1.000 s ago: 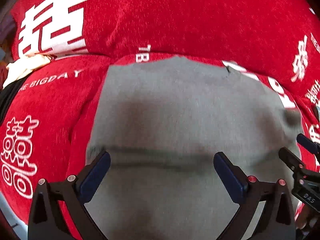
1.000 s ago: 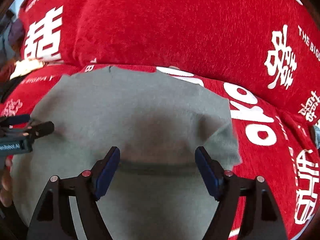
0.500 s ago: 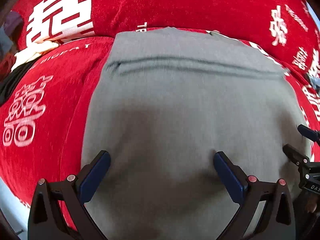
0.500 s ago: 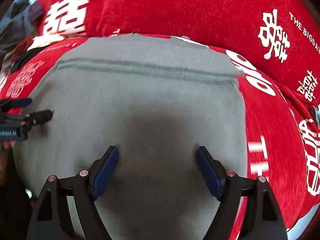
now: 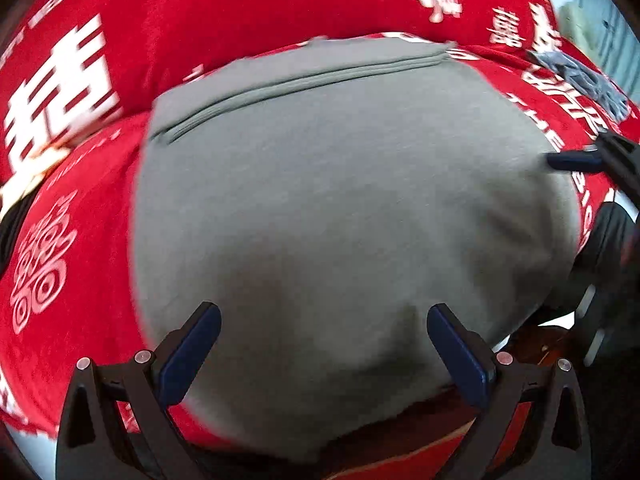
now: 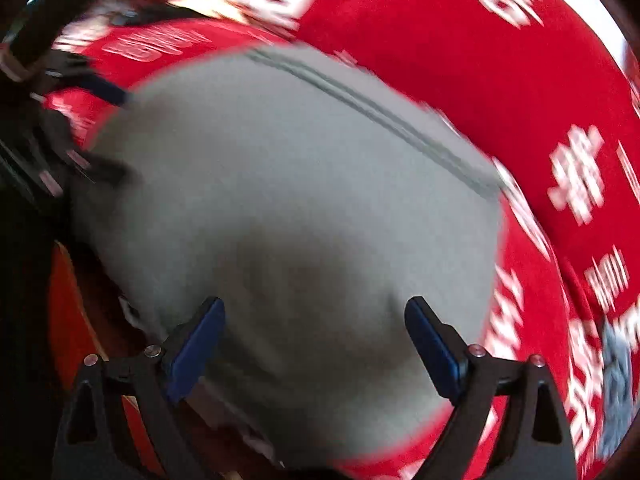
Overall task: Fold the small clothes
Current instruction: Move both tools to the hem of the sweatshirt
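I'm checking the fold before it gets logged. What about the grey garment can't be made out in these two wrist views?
- Grey garment, near hem: left wrist view, cut off at the bottom edge behind the left gripper.
- Its seam detail: right wrist view, motion blur.
- Layers underneath: both views, hidden by the top layer.
- Right gripper: open, nothing between its jaws.

A red plush cover (image 5: 248, 20) printed with white characters and English lettering drapes a cushioned piece of furniture, rising into a padded back (image 6: 460, 60) behind the seat. At the upper right of the left wrist view, a pale wall or window (image 5: 600, 28) shows, blurred. Below the seat edge, a reddish-brown surface (image 5: 536, 344) lies in shadow. Soft daylight falls evenly.
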